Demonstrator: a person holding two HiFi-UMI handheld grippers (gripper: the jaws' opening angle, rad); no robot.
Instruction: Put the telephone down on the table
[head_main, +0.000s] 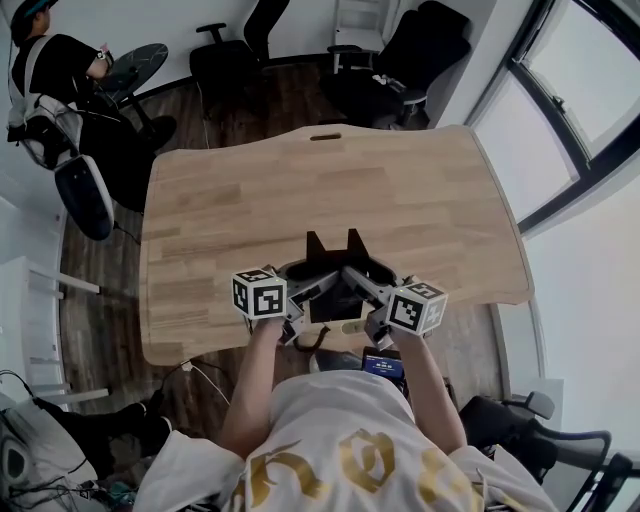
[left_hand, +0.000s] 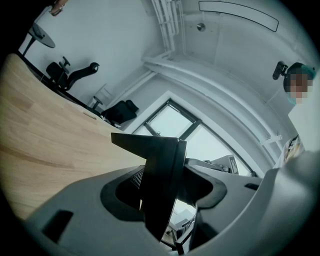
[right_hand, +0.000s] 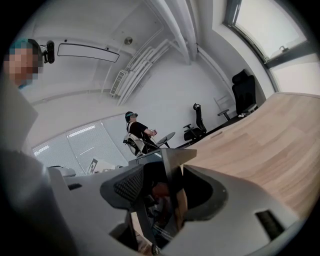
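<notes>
The telephone (head_main: 330, 300) seems not yet set down: in the lower middle of the head view, over the near edge of the wooden table (head_main: 330, 180), the left gripper (left_hand: 156, 192) and the right gripper (right_hand: 167, 192) each pinch it, so lowering and releasing remain.

Black office chairs (head_main: 225, 62), seated person (head_main: 52, 62)

We hold our 2 bare forearms forward and close together, the left forearm (head_main: 252, 385) and the right forearm (head_main: 432, 385) converging. The left gripper (head_main: 303, 286) and the right gripper (head_main: 372, 286) sit side by side, nearly level, tips angled toward each other. Each pair of jaws is clamped on the dark, flat telephone (left_hand: 159, 172), which stands edge-on between them.
</notes>
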